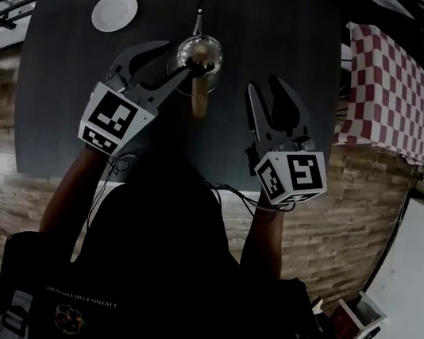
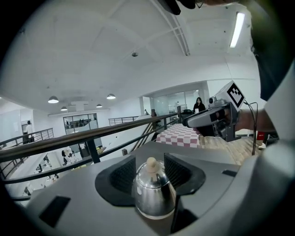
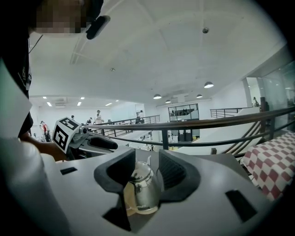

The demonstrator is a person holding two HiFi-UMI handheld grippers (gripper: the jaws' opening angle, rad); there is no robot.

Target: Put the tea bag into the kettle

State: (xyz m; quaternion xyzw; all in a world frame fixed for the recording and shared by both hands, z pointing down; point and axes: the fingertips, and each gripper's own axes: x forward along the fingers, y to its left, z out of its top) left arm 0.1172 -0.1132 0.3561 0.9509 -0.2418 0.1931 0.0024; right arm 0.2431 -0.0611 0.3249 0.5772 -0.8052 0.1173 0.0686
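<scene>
A shiny steel kettle (image 1: 200, 53) with a wooden handle (image 1: 199, 100) stands on the dark table (image 1: 63, 99), its lid with a pale knob (image 2: 151, 162) in place. My left gripper (image 1: 176, 57) is open, its jaws wide apart at the kettle's left side. In the left gripper view the kettle (image 2: 154, 196) fills the gap just ahead of the pads (image 2: 123, 177), which do not press on it. To the kettle's right, apart from it, my right gripper (image 1: 263, 85) is open and empty, and the kettle (image 3: 144, 188) shows between its jaws. No tea bag is visible.
A white plate (image 1: 114, 11) lies at the table's far left corner. A red-and-white checked cloth (image 1: 390, 90) covers a surface to the right of the table. A railing (image 3: 193, 123) runs behind the table. The person's body hides the table's near edge.
</scene>
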